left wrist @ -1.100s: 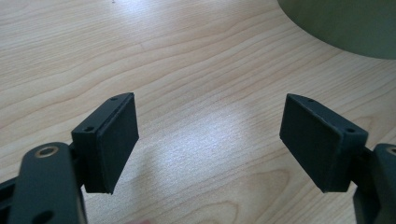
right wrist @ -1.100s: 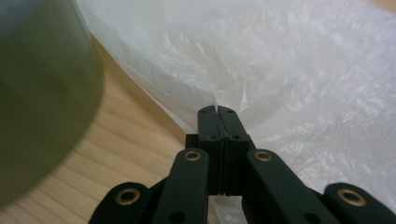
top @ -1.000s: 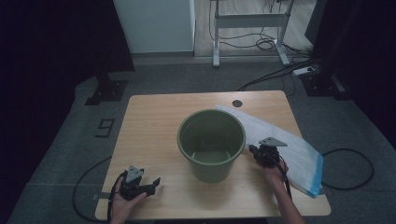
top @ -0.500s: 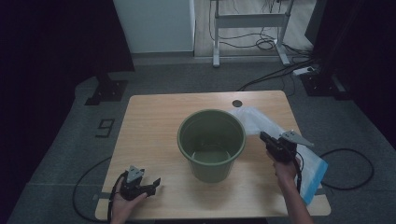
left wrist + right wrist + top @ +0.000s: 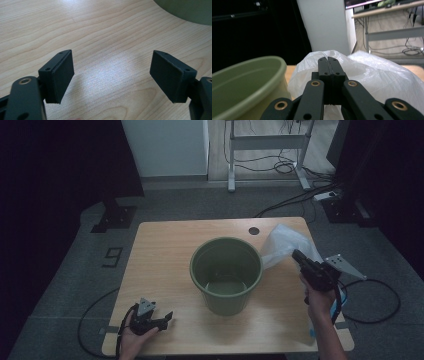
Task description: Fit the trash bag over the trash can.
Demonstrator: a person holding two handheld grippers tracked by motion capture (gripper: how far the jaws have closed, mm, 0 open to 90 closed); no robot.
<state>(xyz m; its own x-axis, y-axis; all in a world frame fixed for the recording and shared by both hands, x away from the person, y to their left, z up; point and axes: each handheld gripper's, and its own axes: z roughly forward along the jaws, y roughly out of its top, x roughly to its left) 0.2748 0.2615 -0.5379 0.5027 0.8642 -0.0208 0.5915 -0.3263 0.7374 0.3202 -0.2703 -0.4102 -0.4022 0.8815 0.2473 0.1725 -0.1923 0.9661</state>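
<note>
A green bucket [image 5: 226,270] stands upright in the middle of the wooden table [image 5: 165,250]; its rim is at the left of the right gripper view [image 5: 244,82]. A thin white plastic bag [image 5: 282,242] is raised off the table to the bucket's right. My right gripper [image 5: 296,255] is shut on a fold of it, and the bag [image 5: 374,75] bulges behind the closed jaws [image 5: 328,60]. My left gripper [image 5: 167,317] rests at the table's front left, open, with bare wood between its pads [image 5: 112,72]. The bucket's wall [image 5: 185,10] shows at the upper right of the left gripper view.
A dark round hole [image 5: 254,230] sits near the table's far edge. The bag's lower end with a blue strip [image 5: 312,330] trails by the front right corner. Cables [image 5: 370,290] lie on the floor to the right, and a desk frame [image 5: 265,150] stands behind.
My right gripper has risen and drawn back to the right, pulling the bag up from lying flat on the table. The left gripper has stayed put.
</note>
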